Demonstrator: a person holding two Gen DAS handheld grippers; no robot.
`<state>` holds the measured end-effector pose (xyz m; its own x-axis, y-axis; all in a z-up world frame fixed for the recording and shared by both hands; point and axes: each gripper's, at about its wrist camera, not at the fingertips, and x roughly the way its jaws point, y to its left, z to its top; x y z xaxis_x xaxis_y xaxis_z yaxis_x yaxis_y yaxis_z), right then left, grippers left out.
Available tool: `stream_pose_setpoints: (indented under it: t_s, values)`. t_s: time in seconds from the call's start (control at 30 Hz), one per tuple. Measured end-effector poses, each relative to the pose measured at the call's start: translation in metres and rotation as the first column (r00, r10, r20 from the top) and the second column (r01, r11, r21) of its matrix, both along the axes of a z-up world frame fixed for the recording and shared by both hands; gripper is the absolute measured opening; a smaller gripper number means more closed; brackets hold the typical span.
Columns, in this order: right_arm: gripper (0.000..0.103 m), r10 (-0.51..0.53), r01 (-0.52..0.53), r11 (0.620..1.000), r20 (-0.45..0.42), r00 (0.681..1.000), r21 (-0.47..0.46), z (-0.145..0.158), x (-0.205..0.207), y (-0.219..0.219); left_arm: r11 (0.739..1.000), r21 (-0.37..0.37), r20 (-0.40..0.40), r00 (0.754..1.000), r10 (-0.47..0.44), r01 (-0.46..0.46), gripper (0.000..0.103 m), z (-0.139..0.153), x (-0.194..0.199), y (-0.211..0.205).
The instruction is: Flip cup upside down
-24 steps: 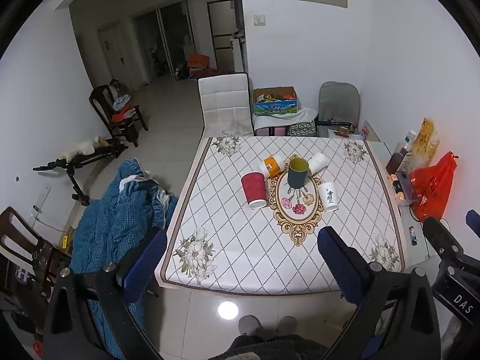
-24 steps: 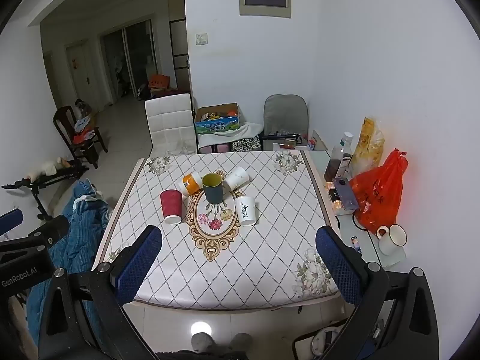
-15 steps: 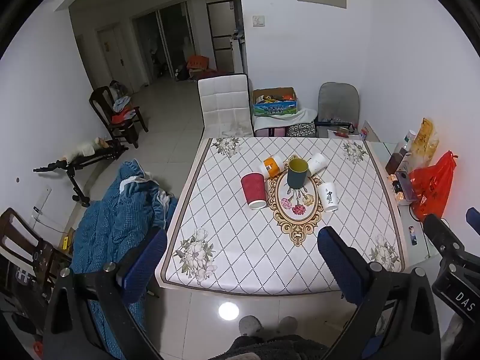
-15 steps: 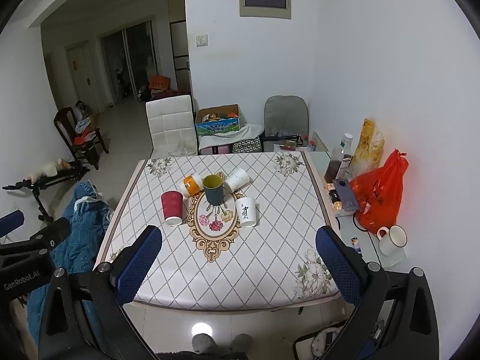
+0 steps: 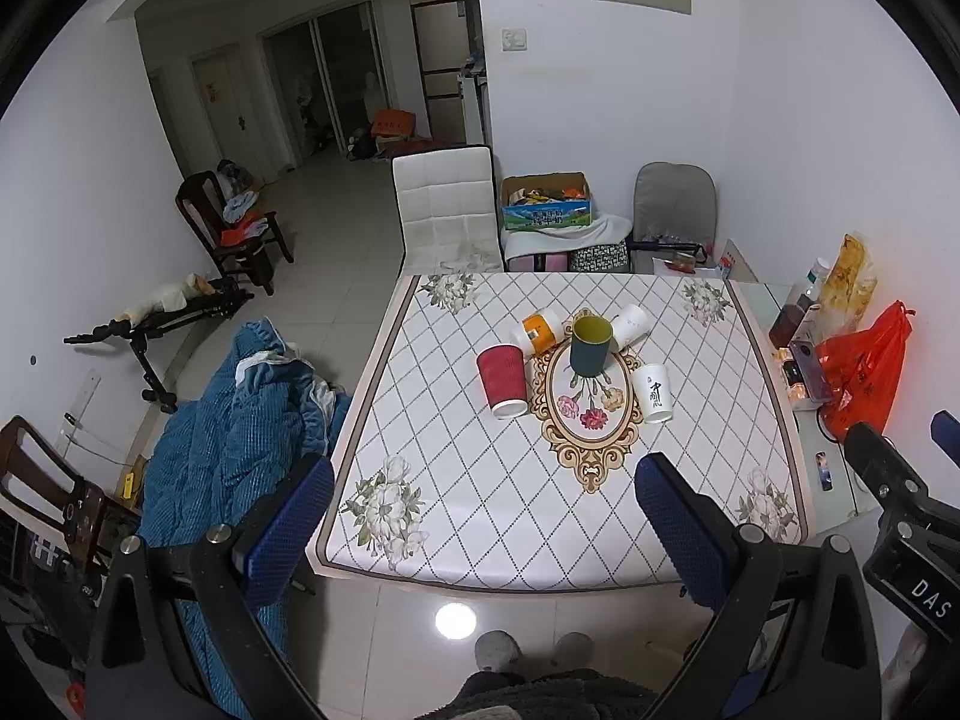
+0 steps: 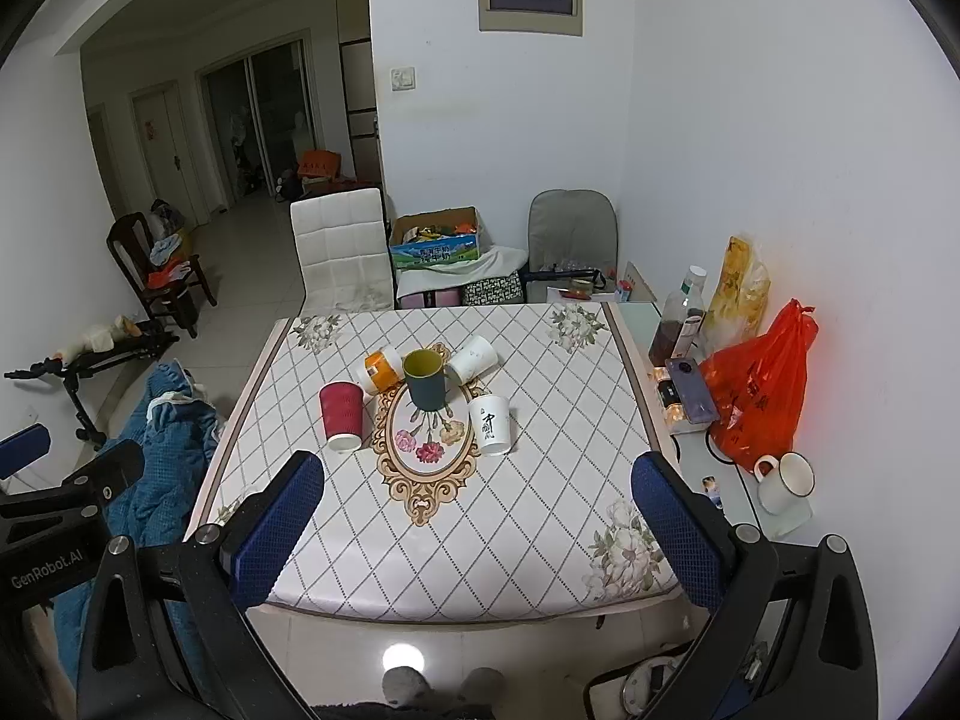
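Note:
Several cups stand on the patterned table (image 5: 480, 480) (image 6: 510, 540). A dark green cup (image 5: 590, 344) (image 6: 424, 378) stands upright with its mouth up. A red paper cup (image 5: 503, 380) (image 6: 342, 415) and a white printed cup (image 5: 654, 392) (image 6: 492, 423) stand mouth down. An orange-and-white cup (image 5: 538, 330) (image 6: 379, 368) and a white cup (image 5: 629, 325) (image 6: 473, 358) lie on their sides. My left gripper (image 5: 483, 516) and right gripper (image 6: 477, 510) are open, empty, held high before the table's near edge.
A white chair (image 5: 447, 210) (image 6: 342, 246) stands at the table's far side. A side shelf on the right holds a red plastic bag (image 6: 756, 390), bottles and a white mug (image 6: 783, 480). A blue blanket (image 5: 240, 420) lies left of the table.

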<state>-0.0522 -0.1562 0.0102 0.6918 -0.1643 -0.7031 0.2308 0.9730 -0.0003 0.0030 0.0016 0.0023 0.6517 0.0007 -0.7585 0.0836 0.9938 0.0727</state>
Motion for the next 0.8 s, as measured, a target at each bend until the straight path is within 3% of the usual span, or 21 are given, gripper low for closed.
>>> stream_pose_setpoints:
  t_s: [0.8]
  values:
    - [0.103,-0.005,0.005,1.000,0.000,1.000,0.006,-0.010,0.016,-0.014,1.000,0.003,0.003,1.000,0.001,-0.001,0.103,0.003,0.005,-0.006]
